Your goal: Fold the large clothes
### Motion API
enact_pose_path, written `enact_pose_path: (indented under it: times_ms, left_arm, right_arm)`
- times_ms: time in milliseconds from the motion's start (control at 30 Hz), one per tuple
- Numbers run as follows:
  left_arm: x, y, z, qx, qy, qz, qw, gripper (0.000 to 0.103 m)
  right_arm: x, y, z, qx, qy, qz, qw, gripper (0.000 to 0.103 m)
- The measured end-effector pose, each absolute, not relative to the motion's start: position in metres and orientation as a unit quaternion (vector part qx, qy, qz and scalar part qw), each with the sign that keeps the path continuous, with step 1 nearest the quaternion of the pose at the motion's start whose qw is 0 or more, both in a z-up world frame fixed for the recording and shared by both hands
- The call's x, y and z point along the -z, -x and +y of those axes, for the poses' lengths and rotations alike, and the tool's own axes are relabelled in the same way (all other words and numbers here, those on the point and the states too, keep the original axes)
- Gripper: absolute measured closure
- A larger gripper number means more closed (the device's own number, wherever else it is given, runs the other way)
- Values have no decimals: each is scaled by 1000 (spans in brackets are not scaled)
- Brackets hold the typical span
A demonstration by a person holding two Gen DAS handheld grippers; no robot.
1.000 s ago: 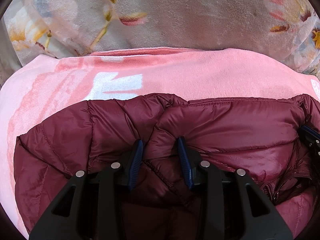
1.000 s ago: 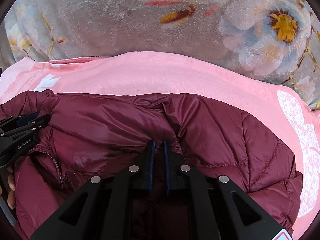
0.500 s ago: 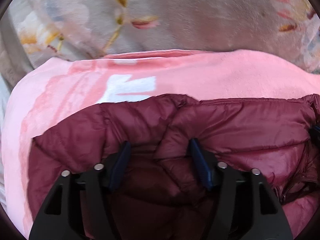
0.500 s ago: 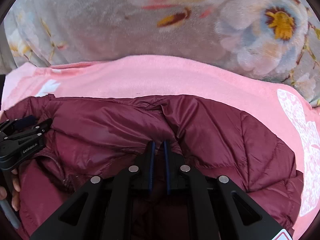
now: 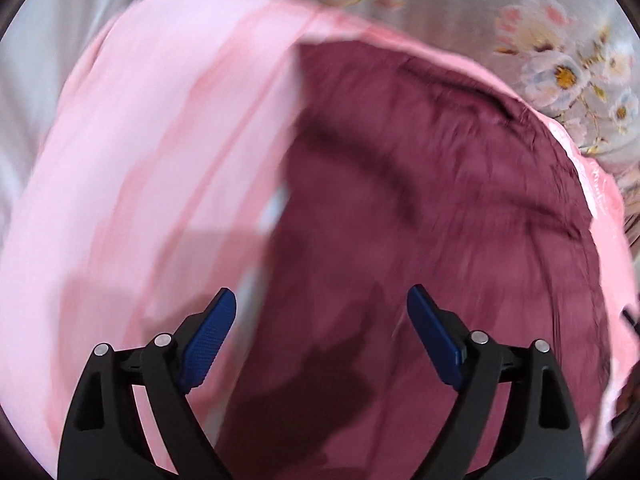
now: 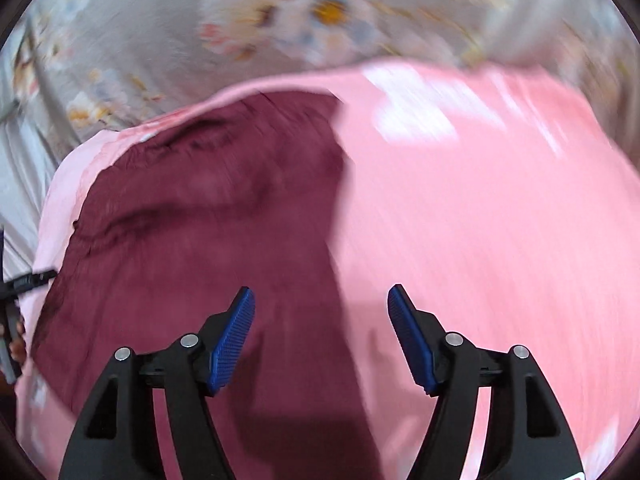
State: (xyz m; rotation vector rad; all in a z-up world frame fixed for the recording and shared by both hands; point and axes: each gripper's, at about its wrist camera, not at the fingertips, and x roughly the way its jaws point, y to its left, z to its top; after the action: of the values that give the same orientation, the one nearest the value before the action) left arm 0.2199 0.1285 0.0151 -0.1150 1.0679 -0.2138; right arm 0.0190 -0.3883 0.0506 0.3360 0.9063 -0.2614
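Maroon jacket (image 5: 420, 208) cloth, pink blanket (image 6: 480, 208) soft matt.

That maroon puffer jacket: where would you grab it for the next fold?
Probably the maroon jacket's straight side edge lying on the pink blanket. It is exposed and reachable from the left, where the open left gripper hovers. Blur hides finer seams.

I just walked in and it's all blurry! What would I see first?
A big dark red puffy jacket lying on a pink blanket. In front, the left gripper and the right gripper both hang wide open above it, holding nothing. A flowery grey cover lies behind.
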Motion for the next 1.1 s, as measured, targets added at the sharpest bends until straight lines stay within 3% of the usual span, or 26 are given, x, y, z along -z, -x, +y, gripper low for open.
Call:
enact_pose_path:
  times_ms: [200,400,433,467,500,567,633,667,1100]
  left_arm:
    - [-6,-145,171,97,120,509,847,18]
    - [1,-128,165,84,158,483,857,19]
    - [0,-128,164,86,166,478,858,24]
    - [0,-129,161,86,172,477,858,39]
    - [-1,-130,159,85,174,477,857,47]
    - [-2,-133,157,92,183,477,854,76]
    - [-5,-131,157,93,198,477,851,90]
    - [-10,-127,160,99,207,474,850,94]
    - [-114,20,198,172,187,400,880,99]
  right_arm:
    - [-22,59,-375,108,-235,426,867,33]
    - [-17,49,-354,108,-236,401,879,29]
    - [-18,45,-353,101,-246,398,878,29]
    - [-17,39,-351,89,-258,394,877,33]
    - [-16,34,-349,79,-269,393,876,38]
    - [-14,25,-346,70,-274,393,875,64]
    - [-17,23,-343,67,-282,388,875,87]
    - [-22,27,-341,63,-290,380,876,93]
    - [-147,182,-287,21,-195,276,941,99]
